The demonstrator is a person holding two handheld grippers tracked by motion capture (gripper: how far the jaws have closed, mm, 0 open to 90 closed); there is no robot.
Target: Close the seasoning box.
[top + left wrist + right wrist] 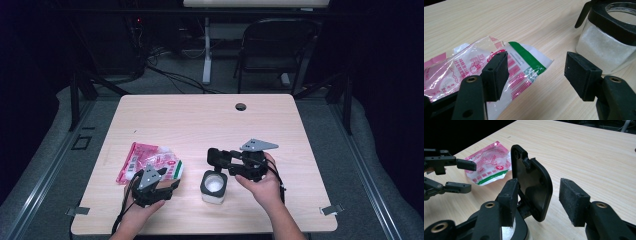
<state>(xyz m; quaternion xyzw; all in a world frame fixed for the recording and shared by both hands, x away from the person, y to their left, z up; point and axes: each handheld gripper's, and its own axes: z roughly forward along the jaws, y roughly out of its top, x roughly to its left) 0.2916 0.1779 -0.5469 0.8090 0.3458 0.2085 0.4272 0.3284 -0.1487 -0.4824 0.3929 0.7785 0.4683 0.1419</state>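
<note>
Near the front edge of the counter [200, 120], about midway along it, stands a glass jar [213, 187] of white powder with a black collar and a hinged black lid [532, 185] flipped up nearly upright. The right gripper [537, 200] hangs over the jar with its jaws spread wide, the raised lid standing between them: one pad lies at the lid's hinge side, the other stands clear of its outer face. The left gripper [536, 72] hovers just beside the jar toward the left edge, jaws likewise spread and pinching nothing, its tips above the torn corner of a pink and green plastic packet [486, 70] lying flat on the counter. The step in hand looks like handling the lid. To do it well, the right gripper should meet the lid low and square, near the hinge, and swing it gently along its arc rather than pushing sideways, since the jar stands unheld and could tip or slide. Steadying the jar's collar with the left gripper first would be sensible.
</note>
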